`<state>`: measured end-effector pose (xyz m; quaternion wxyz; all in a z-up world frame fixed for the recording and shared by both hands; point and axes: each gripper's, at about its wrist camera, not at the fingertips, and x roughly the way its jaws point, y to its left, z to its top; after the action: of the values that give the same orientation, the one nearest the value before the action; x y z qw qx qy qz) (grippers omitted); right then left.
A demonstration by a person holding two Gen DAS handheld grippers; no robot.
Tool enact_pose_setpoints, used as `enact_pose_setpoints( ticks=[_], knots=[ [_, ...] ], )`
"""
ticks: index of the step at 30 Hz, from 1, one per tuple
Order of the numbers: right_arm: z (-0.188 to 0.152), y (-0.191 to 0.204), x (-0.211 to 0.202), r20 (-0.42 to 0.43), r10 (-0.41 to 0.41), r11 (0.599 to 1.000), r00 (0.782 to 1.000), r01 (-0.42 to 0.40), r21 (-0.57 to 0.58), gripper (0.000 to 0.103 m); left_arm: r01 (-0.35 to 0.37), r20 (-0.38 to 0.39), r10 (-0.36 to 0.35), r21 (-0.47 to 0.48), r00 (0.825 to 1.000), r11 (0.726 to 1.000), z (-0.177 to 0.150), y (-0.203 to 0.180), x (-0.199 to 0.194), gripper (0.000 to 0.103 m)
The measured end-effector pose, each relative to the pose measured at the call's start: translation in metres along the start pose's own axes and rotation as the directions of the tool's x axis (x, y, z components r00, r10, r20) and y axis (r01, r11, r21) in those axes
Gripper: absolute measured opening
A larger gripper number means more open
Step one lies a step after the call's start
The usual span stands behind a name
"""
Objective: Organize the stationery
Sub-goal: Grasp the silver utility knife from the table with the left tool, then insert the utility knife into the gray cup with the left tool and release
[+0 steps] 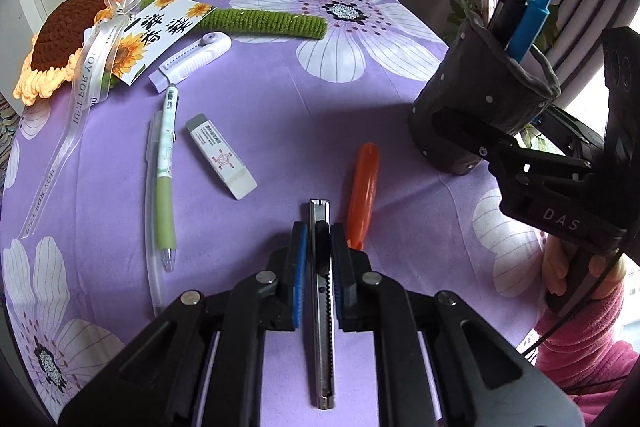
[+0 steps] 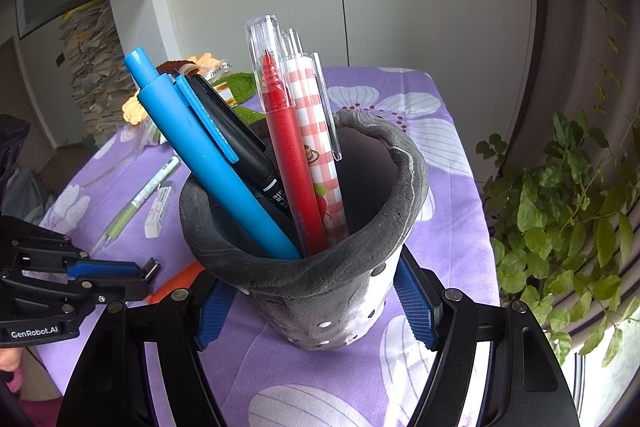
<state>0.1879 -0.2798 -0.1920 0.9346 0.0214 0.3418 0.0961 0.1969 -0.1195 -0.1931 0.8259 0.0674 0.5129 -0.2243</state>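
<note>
My left gripper [image 1: 319, 239] is shut on a grey metal utility knife [image 1: 322, 311], held just above the purple cloth; it also shows in the right wrist view [image 2: 150, 270]. My right gripper [image 2: 316, 301] is shut on a dark grey fabric pen holder [image 2: 320, 283], tilted, with a blue pen [image 2: 208, 159], a black marker, a red pen and a checked pen inside. The holder [image 1: 480, 107] is at the right in the left wrist view. An orange cutter [image 1: 362, 187], an eraser [image 1: 220, 155], a green pen [image 1: 166, 171] and a white cutter [image 1: 192, 61] lie on the cloth.
A crocheted sunflower [image 1: 68, 39] with a ribbon and card lies at the far left of the table [image 1: 280, 115]. A clear pen lies beside the green pen. A leafy plant [image 2: 568, 219] stands off the table's right edge. White cabinets are behind.
</note>
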Motion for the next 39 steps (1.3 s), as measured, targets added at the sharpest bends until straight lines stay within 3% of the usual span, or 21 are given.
enact_pose_setpoints(
  ticks=[10, 15, 27, 36, 39],
  knots=[
    [0.001, -0.002, 0.0, 0.0, 0.005, 1.0, 1.0, -0.005, 0.006, 0.073, -0.08, -0.007, 0.081, 0.03, 0.997, 0.996, 0.016, -0.006, 0.017, 0.011],
    [0.001, -0.002, 0.0, 0.0, 0.005, 1.0, 1.0, -0.005, 0.007, 0.073, -0.054, -0.009, 0.055, 0.009, 0.998, 0.998, 0.018, -0.002, 0.02, 0.009],
    [0.002, -0.002, 0.0, 0.0, 0.005, 1.0, 1.0, -0.005, 0.007, 0.073, -0.056, 0.171, 0.046, 0.054, 0.984, 0.997, 0.025, -0.019, -0.049, 0.009],
    [0.002, -0.002, 0.0, -0.001, 0.005, 1.0, 1.0, -0.005, 0.007, 0.073, -0.05, 0.283, 0.013, 0.124, 0.959, 0.991, 0.034, -0.039, -0.09, 0.009],
    [0.002, -0.002, 0.0, -0.001, 0.005, 1.0, 1.0, -0.005, 0.007, 0.073, -0.052, 0.34, 0.002, 0.138, 0.941, 0.989, 0.044, -0.045, -0.109, 0.009]
  ],
)
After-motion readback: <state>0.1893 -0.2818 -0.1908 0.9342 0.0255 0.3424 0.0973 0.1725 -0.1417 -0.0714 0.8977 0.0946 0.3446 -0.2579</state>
